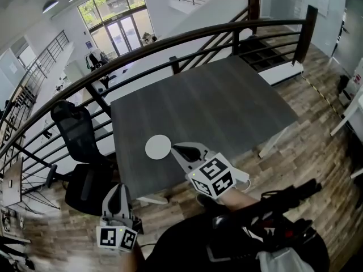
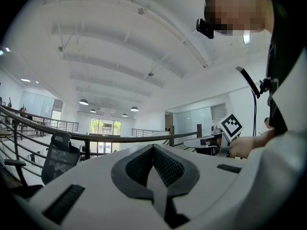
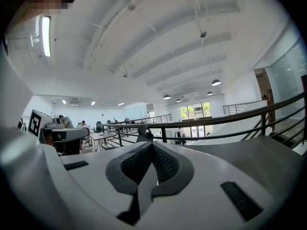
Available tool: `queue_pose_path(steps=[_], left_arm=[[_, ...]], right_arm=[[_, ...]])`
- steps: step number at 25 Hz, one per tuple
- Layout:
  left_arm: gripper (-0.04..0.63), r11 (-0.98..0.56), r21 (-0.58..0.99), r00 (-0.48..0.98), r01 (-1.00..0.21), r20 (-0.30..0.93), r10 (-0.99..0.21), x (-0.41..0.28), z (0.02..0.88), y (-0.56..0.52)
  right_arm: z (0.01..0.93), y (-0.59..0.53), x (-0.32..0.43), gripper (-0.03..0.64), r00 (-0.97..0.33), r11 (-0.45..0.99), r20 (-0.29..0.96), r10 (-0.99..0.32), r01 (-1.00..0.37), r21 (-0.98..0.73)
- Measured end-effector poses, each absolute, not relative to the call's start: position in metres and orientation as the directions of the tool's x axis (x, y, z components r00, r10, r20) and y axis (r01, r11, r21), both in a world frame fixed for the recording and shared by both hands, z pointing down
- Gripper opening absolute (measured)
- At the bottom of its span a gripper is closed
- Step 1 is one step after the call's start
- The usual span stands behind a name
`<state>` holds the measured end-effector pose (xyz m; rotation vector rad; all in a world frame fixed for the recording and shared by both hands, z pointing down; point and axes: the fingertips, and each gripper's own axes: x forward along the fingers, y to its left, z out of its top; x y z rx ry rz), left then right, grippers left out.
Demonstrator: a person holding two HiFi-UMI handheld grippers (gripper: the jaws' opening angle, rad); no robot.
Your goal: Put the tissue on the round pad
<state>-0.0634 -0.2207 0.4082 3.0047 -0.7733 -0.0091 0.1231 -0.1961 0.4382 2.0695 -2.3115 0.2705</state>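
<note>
A black office chair (image 1: 76, 130) stands at the left, by a dark curved railing (image 1: 57, 103) in a bright open hall. The left gripper (image 1: 118, 187) hangs off the near edge of the grey table (image 1: 227, 101), jaws pressed together, empty. The white round pad (image 1: 158, 147) lies near that edge. The right gripper (image 1: 176, 147), also closed on nothing, points just beside it. Wooden floor (image 1: 317, 112) lies at the right.

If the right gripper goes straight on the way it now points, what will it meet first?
Probably the white round pad on the grey table, just ahead of the right gripper; if it passes above, the dark metal railing. Height is unclear.
</note>
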Motion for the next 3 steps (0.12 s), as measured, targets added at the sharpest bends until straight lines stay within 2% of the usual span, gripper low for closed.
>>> queue_pose_path(steps=[3], left_arm=[[0.005, -0.873, 0.04, 0.874, -0.485, -0.003, -0.486, -0.0593, 0.4069, -0.2199]], right_arm=[[0.4369, -0.1936, 0.1293, 0.002, -0.115, 0.101, 0.128, -0.985, -0.988, -0.114]])
